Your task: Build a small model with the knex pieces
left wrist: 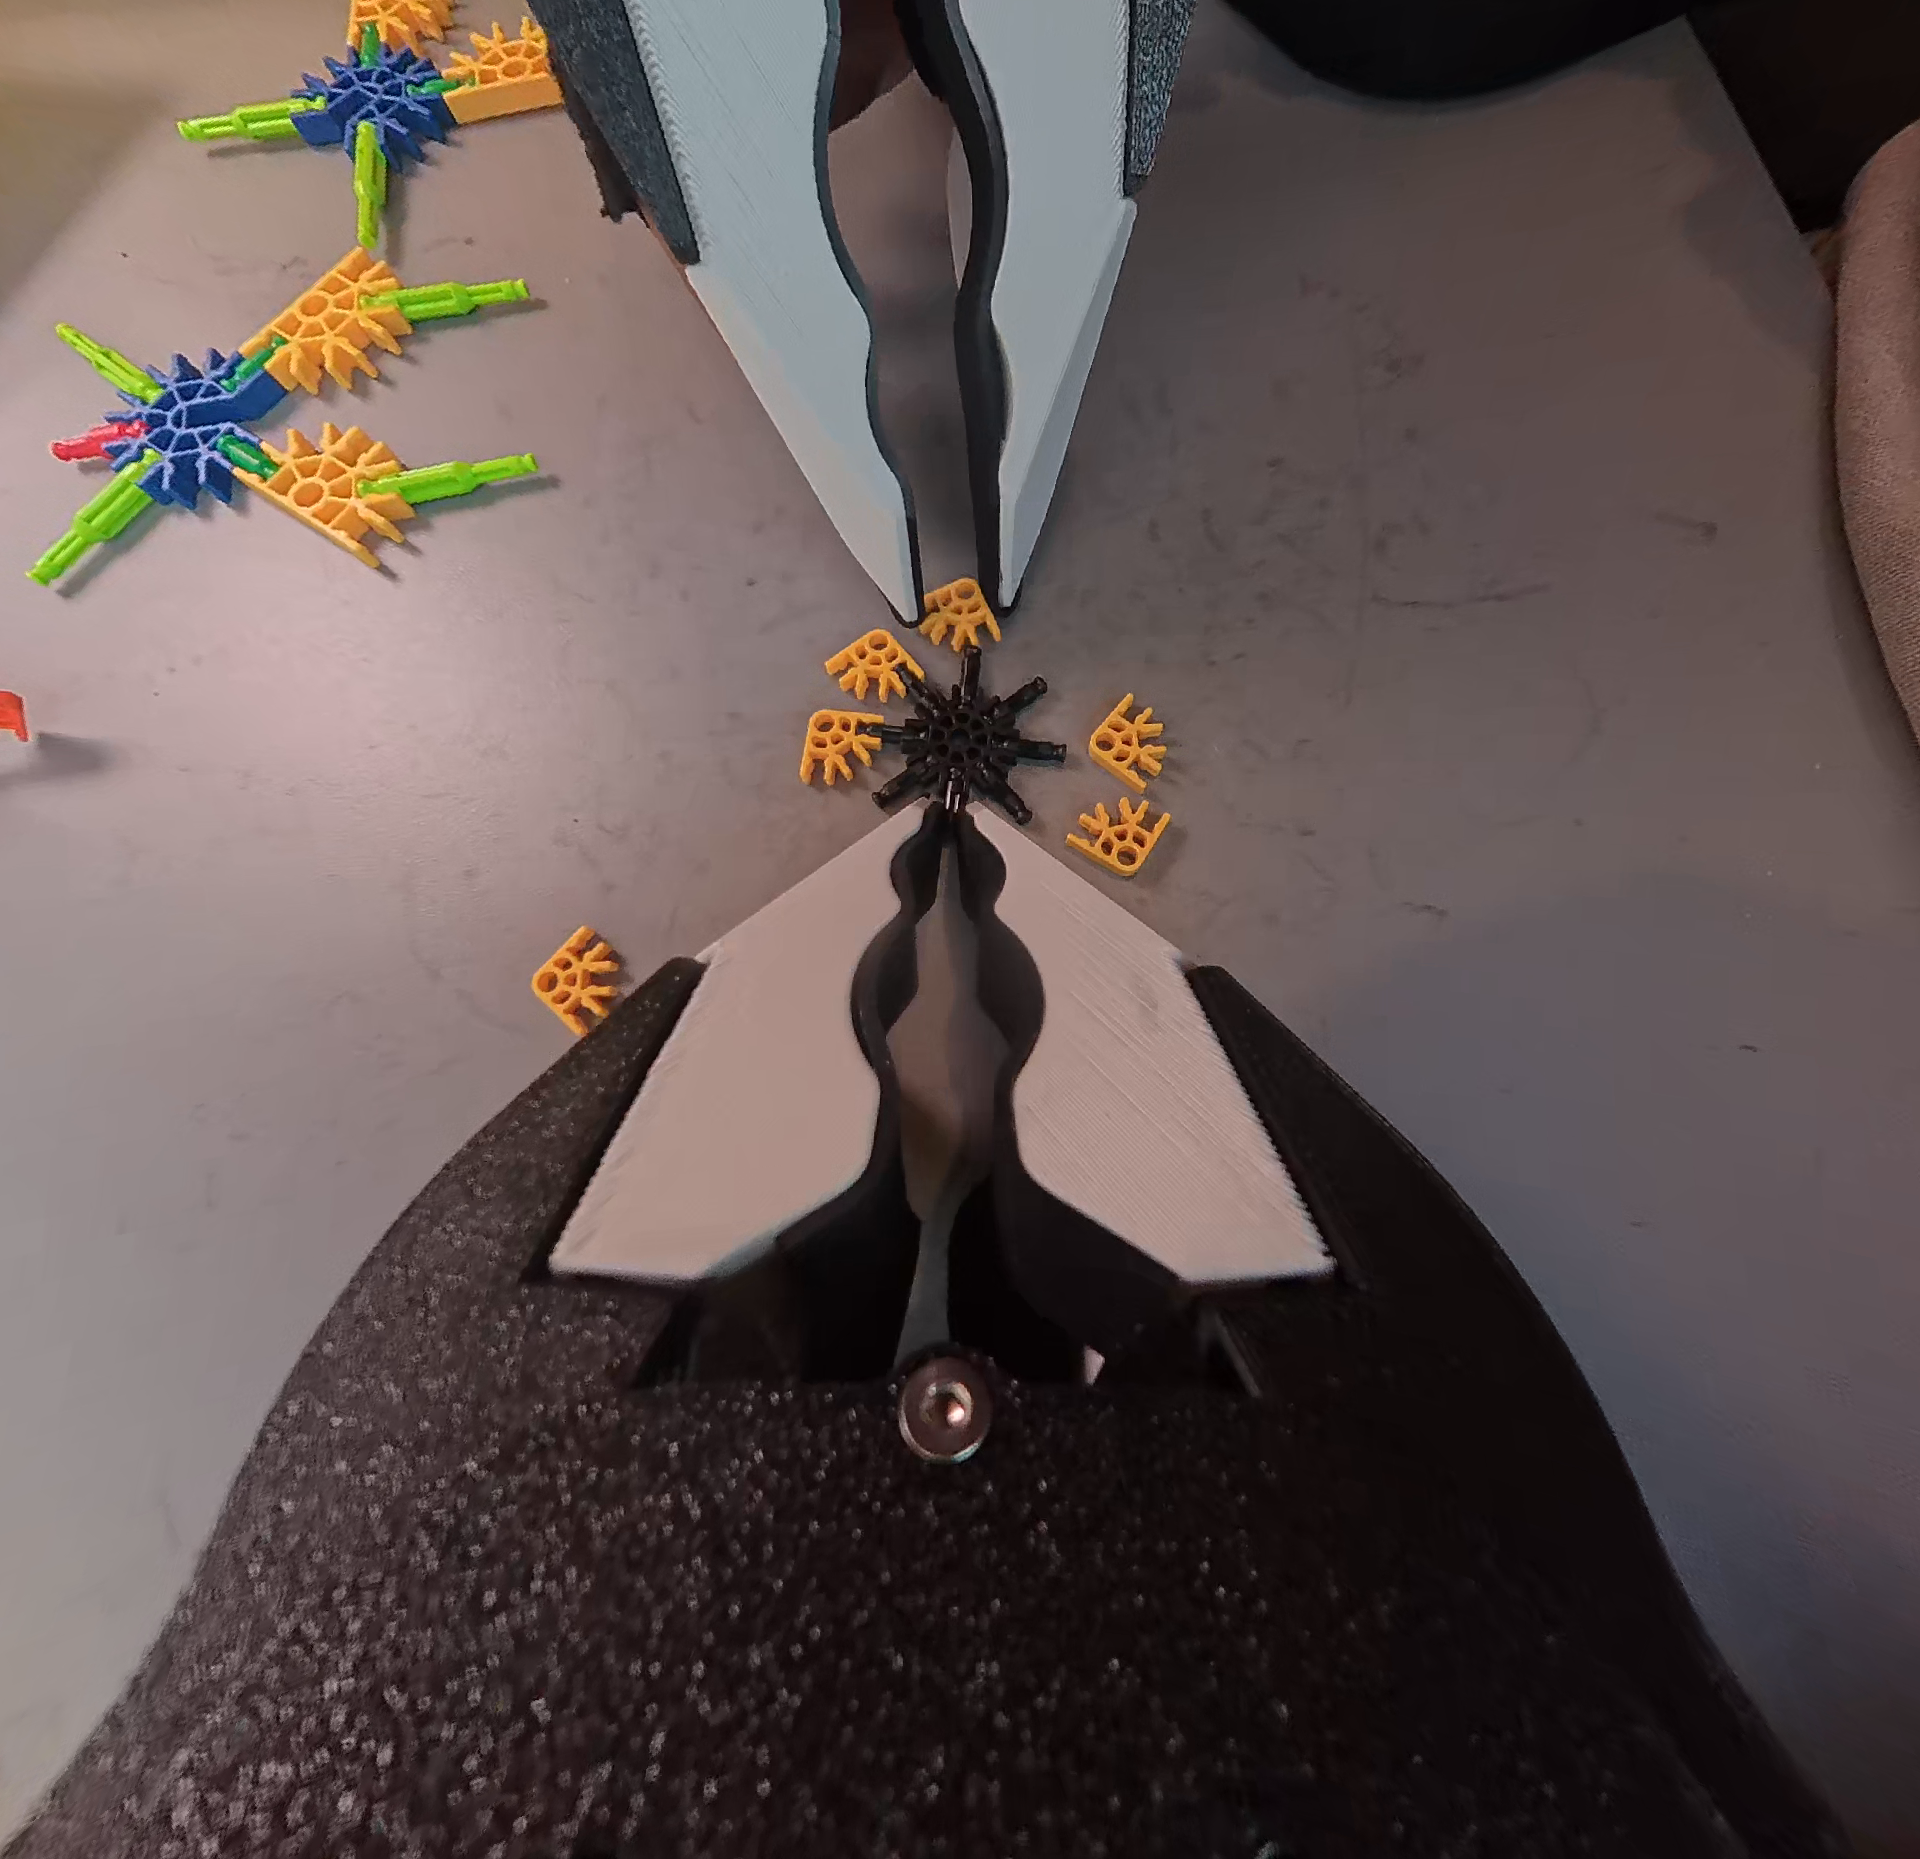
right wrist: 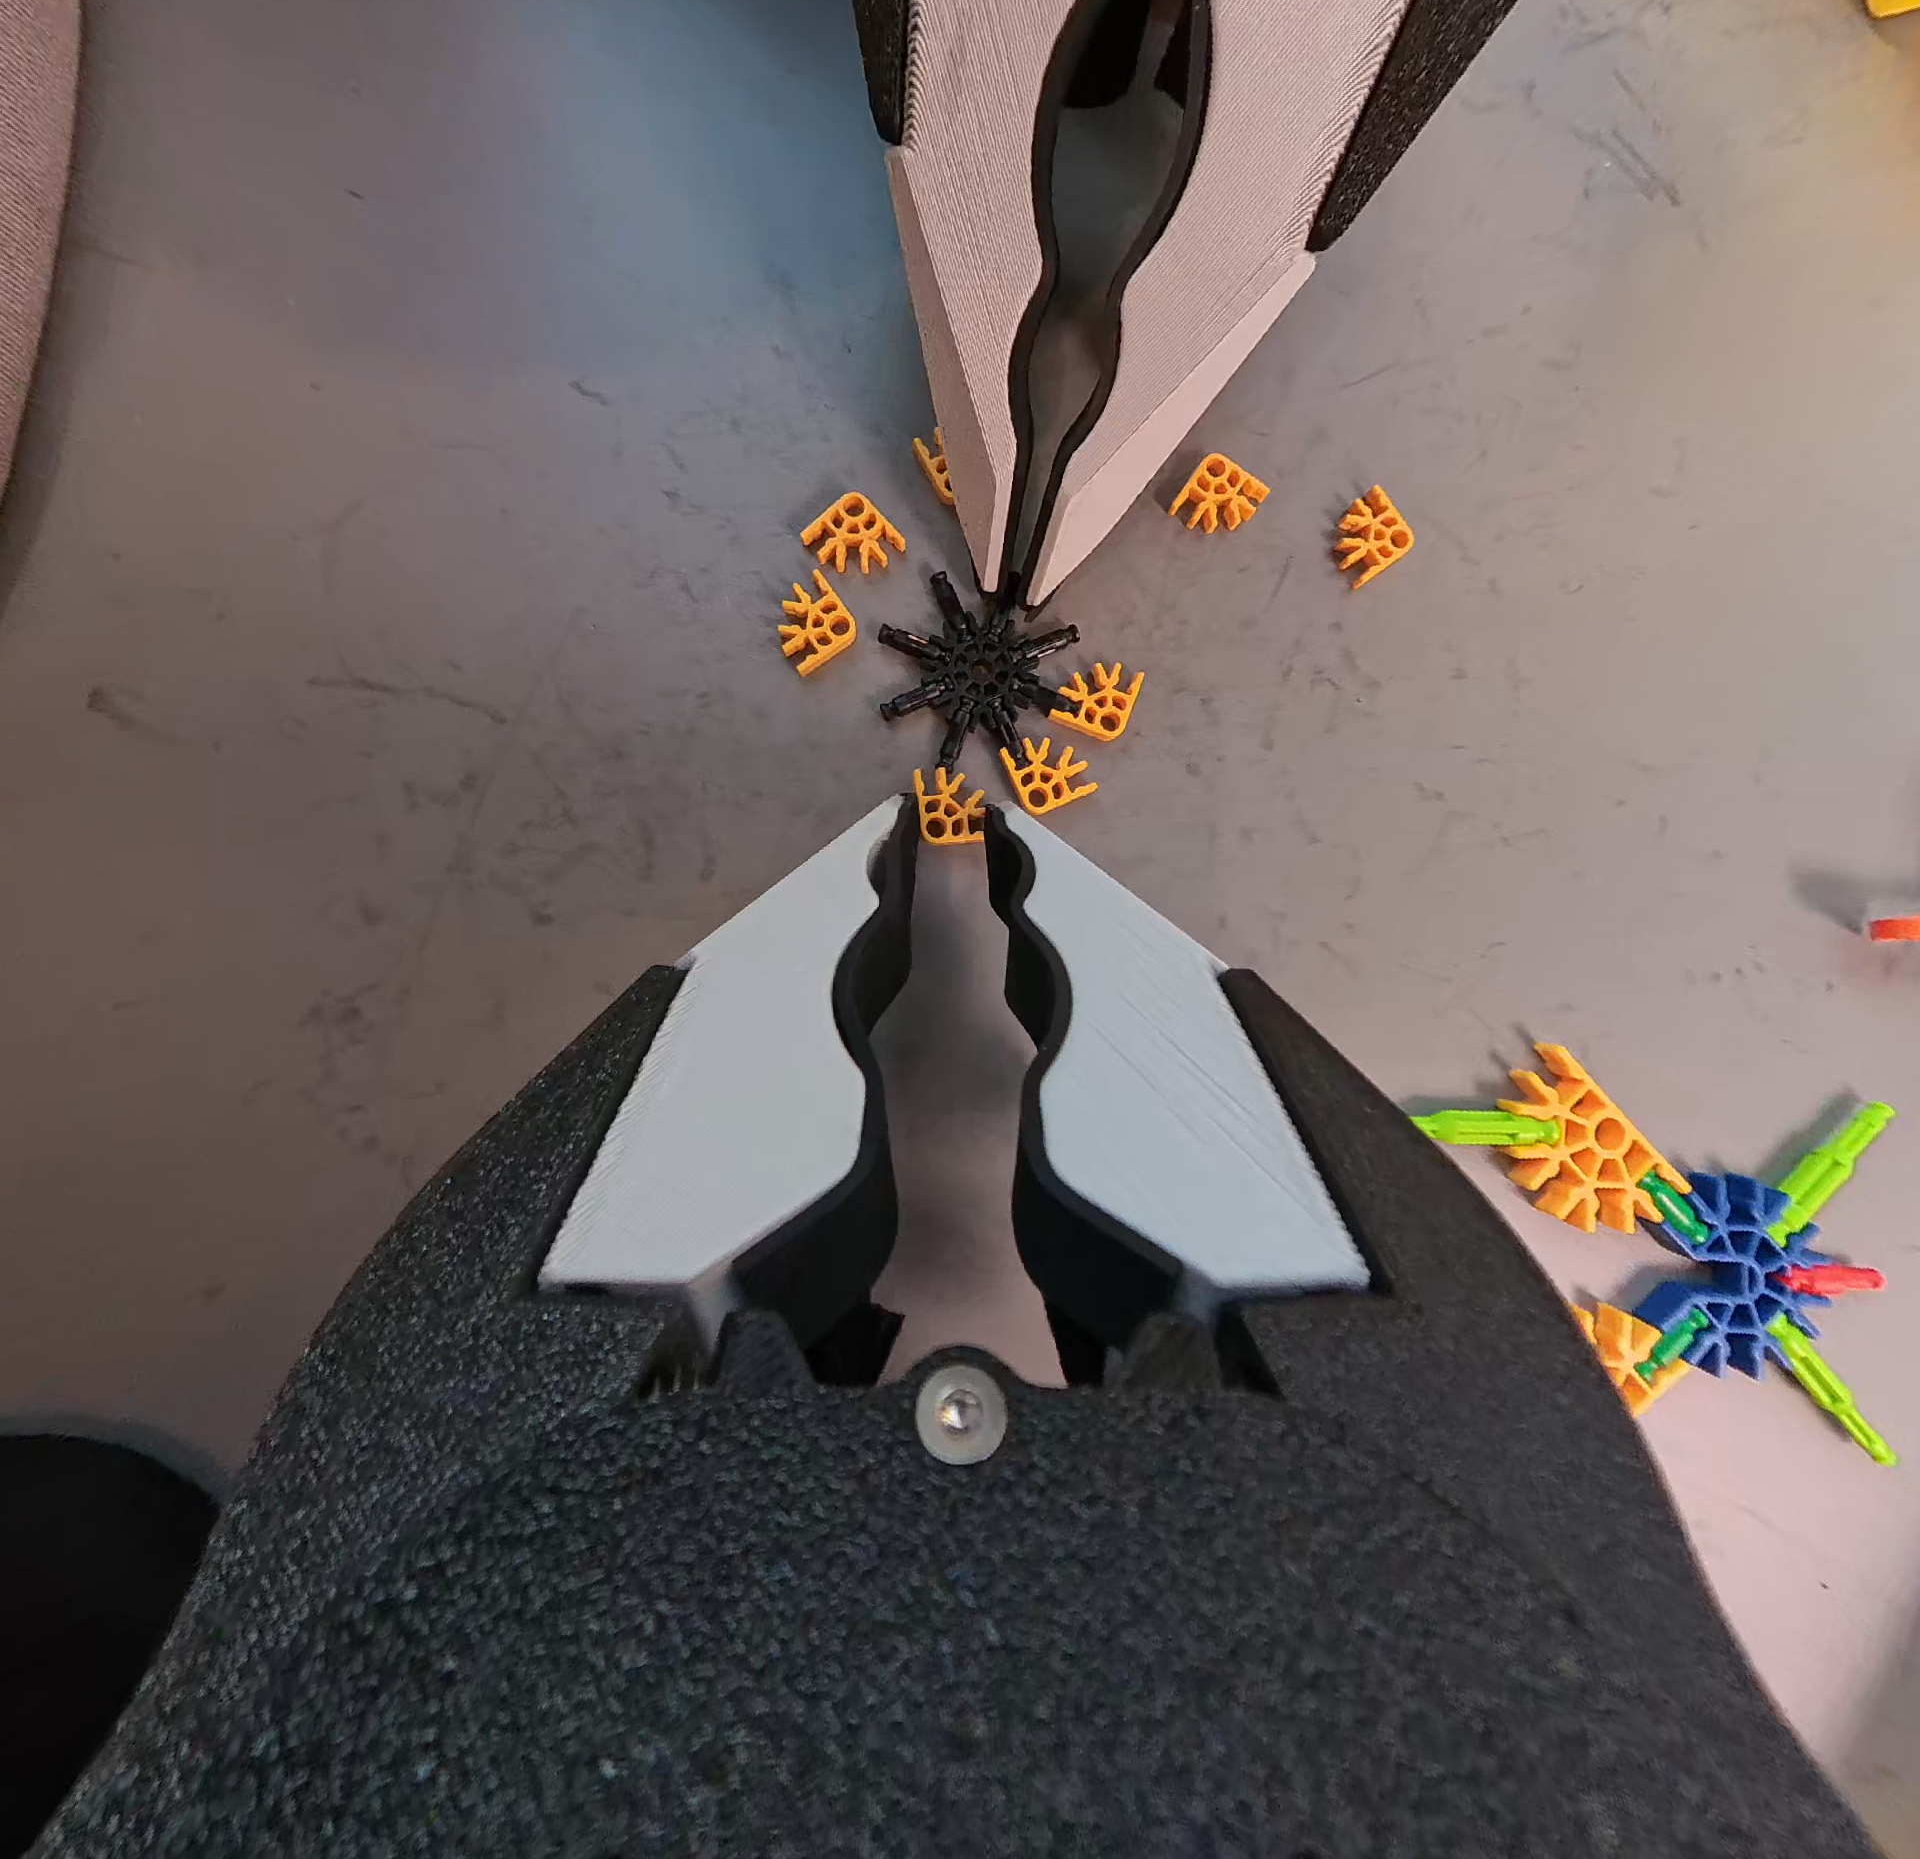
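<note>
A black hub with several short black rods (left wrist: pixel 966 744) lies on the grey table (left wrist: pixel 1455 978). My left gripper (left wrist: pixel 951 820) is shut on the rod that points toward it. Two yellow connectors (left wrist: pixel 873 663) sit on rods at the hub's left. My right gripper (left wrist: pixel 961 604) reaches in from the top, shut on another yellow connector (left wrist: pixel 961 612) at the tip of the far rod. In the right wrist view my right gripper (right wrist: pixel 951 817) holds that connector (right wrist: pixel 948 814) against a rod of the hub (right wrist: pixel 977 671), and the left gripper (right wrist: pixel 1013 594) comes in opposite.
Loose yellow connectors lie around the hub (left wrist: pixel 1127 744) (left wrist: pixel 1120 835) (left wrist: pixel 577 978) (right wrist: pixel 1218 492) (right wrist: pixel 1374 536). Blue, yellow and green assemblies (left wrist: pixel 187 427) (left wrist: pixel 369 95) (right wrist: pixel 1725 1269) lie to one side. A red piece (left wrist: pixel 10 713) lies at the left edge. Fabric (left wrist: pixel 1881 459) borders the table. Spacing between my two grippers at the tips: around 5 cm. The red piece (left wrist: pixel 10 713) lies around 15 cm away from my right fingertips.
</note>
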### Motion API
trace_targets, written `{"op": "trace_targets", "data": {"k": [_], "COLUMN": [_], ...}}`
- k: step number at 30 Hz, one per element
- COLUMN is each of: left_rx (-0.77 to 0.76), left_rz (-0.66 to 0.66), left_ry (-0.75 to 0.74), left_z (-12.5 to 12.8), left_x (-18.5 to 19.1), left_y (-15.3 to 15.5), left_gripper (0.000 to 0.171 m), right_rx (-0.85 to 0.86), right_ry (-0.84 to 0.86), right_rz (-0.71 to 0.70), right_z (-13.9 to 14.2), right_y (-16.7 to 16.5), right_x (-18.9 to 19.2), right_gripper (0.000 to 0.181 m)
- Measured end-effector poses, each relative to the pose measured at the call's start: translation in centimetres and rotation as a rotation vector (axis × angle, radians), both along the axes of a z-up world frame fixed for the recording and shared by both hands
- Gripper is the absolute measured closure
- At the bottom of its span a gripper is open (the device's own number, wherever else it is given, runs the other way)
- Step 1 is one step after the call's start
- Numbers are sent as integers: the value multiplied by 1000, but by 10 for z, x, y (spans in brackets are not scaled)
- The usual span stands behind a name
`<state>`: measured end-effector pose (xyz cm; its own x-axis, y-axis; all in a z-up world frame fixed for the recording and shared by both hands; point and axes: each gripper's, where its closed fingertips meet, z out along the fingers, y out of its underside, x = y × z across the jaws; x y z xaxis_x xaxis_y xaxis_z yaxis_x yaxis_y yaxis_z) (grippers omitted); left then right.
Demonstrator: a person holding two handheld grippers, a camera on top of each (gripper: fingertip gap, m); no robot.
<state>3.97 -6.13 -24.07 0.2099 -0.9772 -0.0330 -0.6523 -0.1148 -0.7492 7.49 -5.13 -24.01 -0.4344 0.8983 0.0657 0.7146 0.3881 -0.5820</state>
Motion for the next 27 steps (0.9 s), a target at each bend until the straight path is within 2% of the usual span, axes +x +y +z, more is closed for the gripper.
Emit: {"op": "trace_targets", "data": {"k": [7, 15, 19, 27], "left_rx": [-9, -49, -55, -49], "left_rz": [38, 100, 107, 113], "left_ry": [-99, -54, -33, -25], "left_z": [16, 7, 2, 1], "left_x": [2, 0, 1, 0], "left_y": [-3, 1, 2, 3], "left_gripper": [169, 169, 169, 169], "right_rx": [24, 43, 14, -23], "right_ry": [8, 13, 62, 52], "right_rz": [-25, -72, -74, -90], "right_z": [0, 6, 18, 11], "right_y": [0, 4, 1, 4], "right_x": [-3, -3, -4, -4], "right_gripper": [170, 164, 169, 171]}}
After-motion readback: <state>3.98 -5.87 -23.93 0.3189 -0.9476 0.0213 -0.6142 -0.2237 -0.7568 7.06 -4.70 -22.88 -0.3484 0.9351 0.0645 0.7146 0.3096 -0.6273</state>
